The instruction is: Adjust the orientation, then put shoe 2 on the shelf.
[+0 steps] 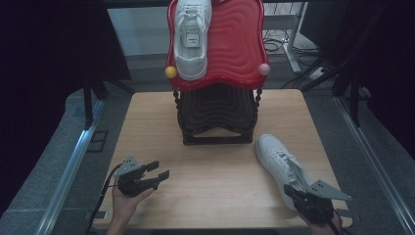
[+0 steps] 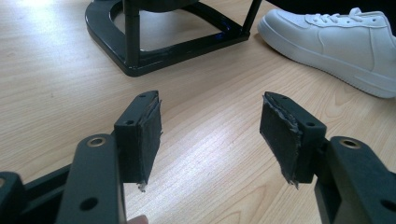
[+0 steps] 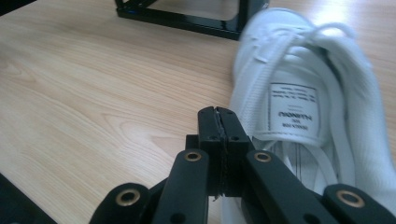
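While the left claw [image 1: 157,172] hangs just above the bench [image 1: 220,161] near its front-left corner, its jaws stand well apart with nothing between them, only bare wood showing in the gap. Over on the other side, the right claw [image 1: 293,192] has its jaws pressed flat together, pad against pad, gripping nothing. In the right gripper view that closed tip sits right at the heel opening of the white shoe [image 3: 303,102], just beside the tongue label; whether it actually touches the collar I cannot tell.

That shoe lies on its sole at the right of the bench, toe pointing toward the black rack [image 1: 218,115], heel toward the person, close to the front-right corner and not far from the right edge. A second white shoe [image 1: 192,36] rests on the red tray [image 1: 240,44] on top of the rack, toward its left side.

Between the two claws the middle of the bench is open wood from the rack's base to the front edge.
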A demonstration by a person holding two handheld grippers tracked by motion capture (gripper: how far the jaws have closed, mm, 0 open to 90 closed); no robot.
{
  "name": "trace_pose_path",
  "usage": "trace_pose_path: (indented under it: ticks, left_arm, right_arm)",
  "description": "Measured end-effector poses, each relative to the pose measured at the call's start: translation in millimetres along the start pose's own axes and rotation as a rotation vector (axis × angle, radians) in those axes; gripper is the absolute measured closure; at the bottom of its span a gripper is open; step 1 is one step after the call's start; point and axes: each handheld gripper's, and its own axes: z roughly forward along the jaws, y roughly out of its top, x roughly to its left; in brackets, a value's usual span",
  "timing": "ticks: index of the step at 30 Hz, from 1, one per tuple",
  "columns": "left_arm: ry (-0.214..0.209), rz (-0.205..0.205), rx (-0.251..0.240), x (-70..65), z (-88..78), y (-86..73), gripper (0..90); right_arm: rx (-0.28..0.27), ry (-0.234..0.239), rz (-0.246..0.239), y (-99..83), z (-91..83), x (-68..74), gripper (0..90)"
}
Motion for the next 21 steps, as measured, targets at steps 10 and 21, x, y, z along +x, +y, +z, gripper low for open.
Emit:
trace_pose_path:
  ticks: [10, 21]
  left_arm:
    - [0.003, 0.000, 0.002, -0.3, 0.7, -0.2, 39.1]
    - [-0.013, -0.019, 0.001, 0.8, 3.3, 0.7, 39.1]
  right_arm:
    - [-0.029, 0.047, 0.009, -2.7, -3.9, -9.2, 90.0]
    - [-0.158, 0.088, 0.021, 17.2, -12.2, -15.7, 57.3]
